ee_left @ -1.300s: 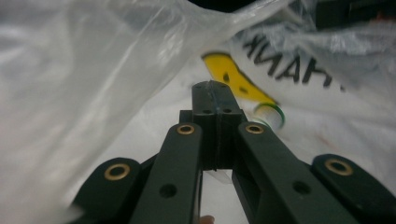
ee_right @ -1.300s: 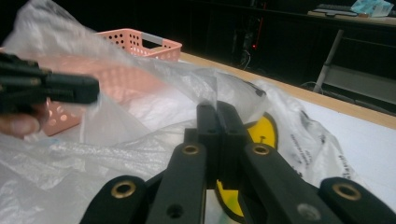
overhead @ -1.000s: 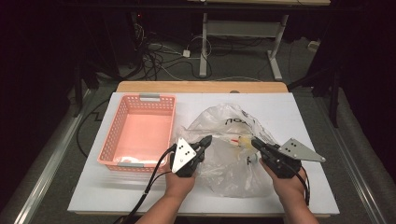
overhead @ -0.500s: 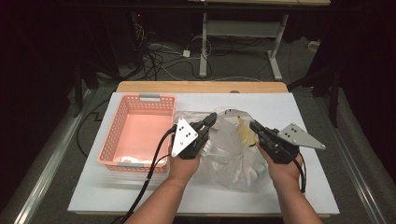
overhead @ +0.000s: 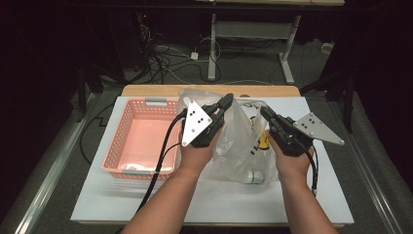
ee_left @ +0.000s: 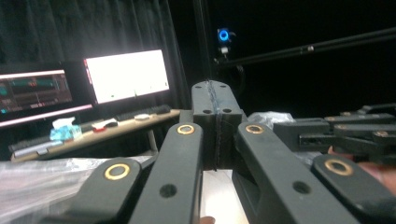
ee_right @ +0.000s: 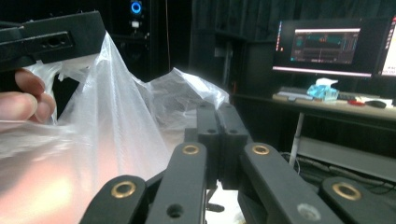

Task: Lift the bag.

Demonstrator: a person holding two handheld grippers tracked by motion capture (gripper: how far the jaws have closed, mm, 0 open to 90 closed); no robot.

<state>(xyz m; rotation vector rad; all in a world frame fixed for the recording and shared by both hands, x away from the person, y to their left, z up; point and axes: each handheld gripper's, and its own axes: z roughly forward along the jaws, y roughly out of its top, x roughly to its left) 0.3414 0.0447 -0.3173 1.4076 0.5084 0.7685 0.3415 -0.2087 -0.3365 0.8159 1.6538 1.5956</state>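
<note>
Two hands lift a clear plastic bag point(overhead: 241, 141) above the white counter point(overhead: 336, 195). The left gripper point(overhead: 227, 100) at eleven o'clock and the right gripper point(overhead: 263, 111) at one each have fingers clenched on the bag's rim. Best raised level, keeping the bottle point(overhead: 253, 176) inside. Pink basket point(overhead: 117, 146) waits at nine.

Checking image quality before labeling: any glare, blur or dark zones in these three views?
High view: the white table is evenly lit, the room around it nearly black, and the clear plastic bag shows mild sheen. Left gripper view: the bright monitor is blown out and the near links are soft. Right gripper view: the bag glows against the dark backdrop, and a blurred fingertip sits at the left edge.
</note>
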